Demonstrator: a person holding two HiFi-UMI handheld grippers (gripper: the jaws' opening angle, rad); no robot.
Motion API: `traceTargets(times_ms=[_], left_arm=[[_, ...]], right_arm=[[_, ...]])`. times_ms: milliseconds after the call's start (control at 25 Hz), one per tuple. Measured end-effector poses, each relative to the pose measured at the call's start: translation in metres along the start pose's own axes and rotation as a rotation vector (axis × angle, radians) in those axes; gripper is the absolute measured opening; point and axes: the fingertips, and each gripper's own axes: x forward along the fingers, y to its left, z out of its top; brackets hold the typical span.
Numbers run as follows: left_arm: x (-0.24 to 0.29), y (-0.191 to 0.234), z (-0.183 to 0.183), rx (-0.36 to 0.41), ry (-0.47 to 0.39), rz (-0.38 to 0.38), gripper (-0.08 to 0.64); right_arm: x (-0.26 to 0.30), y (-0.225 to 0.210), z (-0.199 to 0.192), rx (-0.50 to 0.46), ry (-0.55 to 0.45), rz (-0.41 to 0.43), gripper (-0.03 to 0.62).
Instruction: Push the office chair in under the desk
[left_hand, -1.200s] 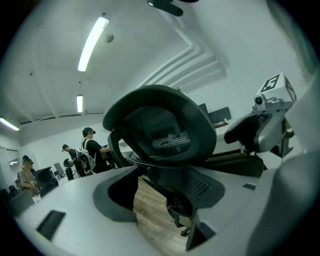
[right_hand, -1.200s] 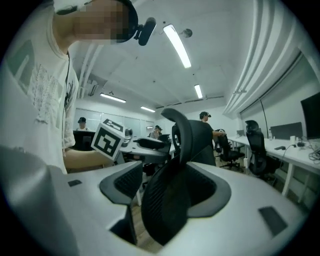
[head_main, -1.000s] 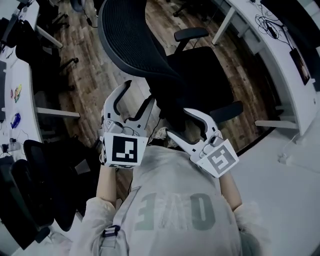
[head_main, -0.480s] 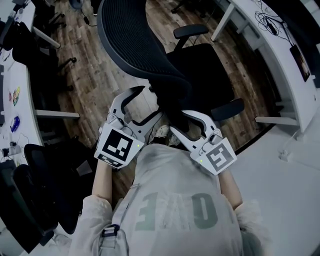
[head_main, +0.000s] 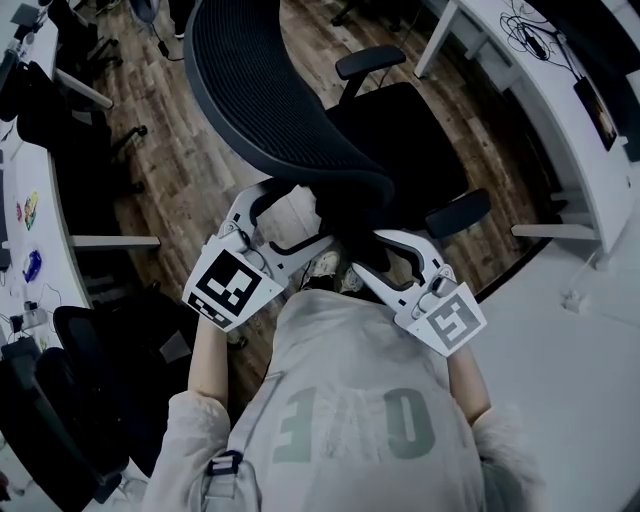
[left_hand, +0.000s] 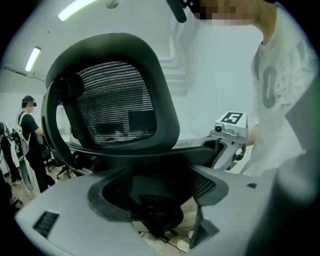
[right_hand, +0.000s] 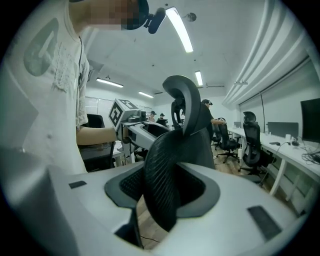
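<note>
The black office chair, with its mesh backrest (head_main: 265, 85) and seat (head_main: 400, 130), stands just ahead of me, turned toward the white desk (head_main: 585, 160) at the right. My left gripper (head_main: 295, 212) is at the backrest's lower left edge. Its jaws have just been opening and stand wide, with the backrest's lower frame (left_hand: 150, 152) between them and the pads not pressing. My right gripper (head_main: 362, 253) has just been closing, and its pads now pinch the backrest's mesh edge (right_hand: 162, 170) low on the right side.
A second white desk (head_main: 45, 200) with small items runs along the left. Other black chairs (head_main: 60, 390) crowd the lower left. Wood floor (head_main: 185, 170) shows round the chair. People stand far off in both gripper views.
The left gripper has swung in toward the backrest's base and its jaws have widened. The right gripper's jaws have narrowed onto the mesh edge. The chair has shifted slightly away.
</note>
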Motion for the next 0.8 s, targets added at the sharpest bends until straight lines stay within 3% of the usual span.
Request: traceTargets(times_ms=[160, 320, 480, 520, 600, 800], left_arm=[[-0.038, 0.06, 0.0, -0.082, -0.057, 0.259, 0.345], [-0.065, 0.115, 0.014, -0.064, -0.098, 0.383, 0.345], [-0.06, 0.146, 0.033, 0.014, -0.114, 0.442, 0.335], [-0.059, 0.148, 0.035, 0.039, -0.103, 0.451, 0.28], [-0.057, 0.149, 0.037, 0.07, -0.08, 0.456, 0.275], [-0.05, 0.154, 0.04, 0.08, -0.059, 0.44, 0.27]], right_arm=[[0.002, 0.001, 0.001, -0.014, -0.002, 0.01, 0.173], [0.003, 0.001, 0.001, -0.03, 0.0, 0.014, 0.173], [0.002, 0.001, -0.002, -0.033, 0.013, 0.017, 0.173], [0.001, 0.0, -0.002, -0.028, 0.015, 0.016, 0.173], [0.001, -0.001, -0.002, -0.028, 0.02, 0.018, 0.173], [0.004, -0.004, 0.0, -0.037, 0.028, 0.013, 0.175]])
